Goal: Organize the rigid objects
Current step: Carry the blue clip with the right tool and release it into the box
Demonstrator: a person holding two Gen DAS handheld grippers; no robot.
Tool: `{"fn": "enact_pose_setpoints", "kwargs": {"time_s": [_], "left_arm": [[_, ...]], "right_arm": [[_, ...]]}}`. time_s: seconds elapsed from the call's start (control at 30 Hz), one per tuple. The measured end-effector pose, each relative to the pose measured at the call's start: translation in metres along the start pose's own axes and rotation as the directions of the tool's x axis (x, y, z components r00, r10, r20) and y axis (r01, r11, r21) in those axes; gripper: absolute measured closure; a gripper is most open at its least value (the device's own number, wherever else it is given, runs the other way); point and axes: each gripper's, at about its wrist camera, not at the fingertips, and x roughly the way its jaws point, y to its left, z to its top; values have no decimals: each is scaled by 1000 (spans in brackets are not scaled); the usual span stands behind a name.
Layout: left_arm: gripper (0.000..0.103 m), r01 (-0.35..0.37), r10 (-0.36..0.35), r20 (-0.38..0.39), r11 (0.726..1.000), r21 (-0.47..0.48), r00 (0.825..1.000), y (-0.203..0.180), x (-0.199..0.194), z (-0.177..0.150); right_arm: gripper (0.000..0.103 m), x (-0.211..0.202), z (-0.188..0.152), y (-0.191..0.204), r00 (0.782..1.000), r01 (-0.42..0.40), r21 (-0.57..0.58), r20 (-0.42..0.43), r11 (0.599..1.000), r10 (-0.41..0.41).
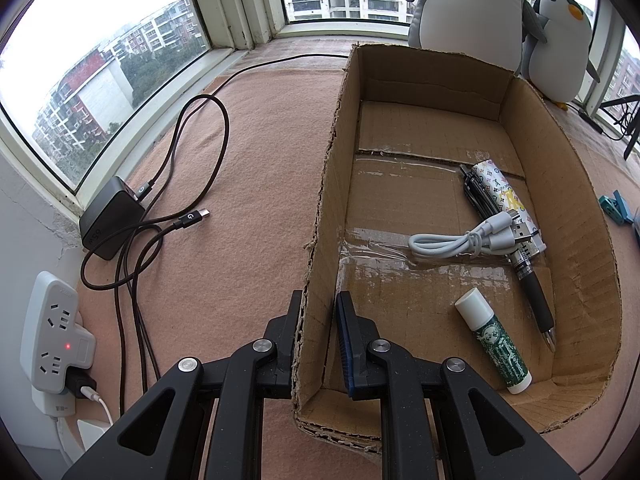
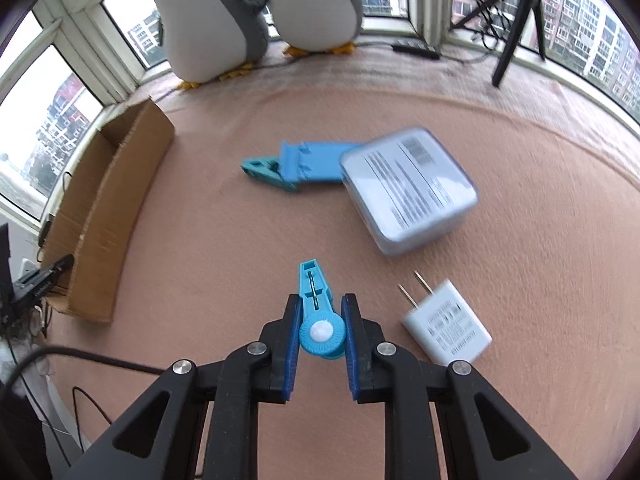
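- The cardboard box (image 1: 432, 208) wall is being pinched by the left gripper (image 1: 318, 312); its near corner is being hidden behind the fingers.
- A blue clip (image 2: 319, 316) is being clamped at its round end by the right gripper (image 2: 319, 322), its tip pointing to 12 o'clock.
- Inside the box, a pen (image 1: 536, 300) is being partly covered by a white cable (image 1: 456, 245) and a patterned tube (image 1: 506, 200); a glue stick (image 1: 494, 340) is lying at 4 o'clock.
- The white plug (image 2: 446, 330) is sitting at 3 o'clock of the clip; a blurred blue case (image 2: 412, 192) is overlapping another blue clip (image 2: 296, 164).

Each hand-held gripper (image 2: 322, 312): black angular linkages; silver round screws; blue ribbed pads (image 2: 351, 344).
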Motion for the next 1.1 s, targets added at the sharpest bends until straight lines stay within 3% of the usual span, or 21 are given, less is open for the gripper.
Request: {"fn": "enact_pose_setpoints", "kwargs": {"time_s": [0.47, 0.73, 1.1], "left_arm": [[87, 3, -3, 0, 1000, -7, 1000, 0, 0, -1], [87, 4, -4, 1, 1000, -10, 1000, 1, 0, -2], [87, 3, -3, 2, 1000, -11, 1000, 1, 0, -2]], "right_arm": [[85, -11, 44, 93, 993, -98, -158, 54, 983, 108], [85, -13, 51, 158, 978, -194, -251, 28, 948, 207], [85, 1, 43, 225, 964, -257, -340, -26, 904, 264]]}}
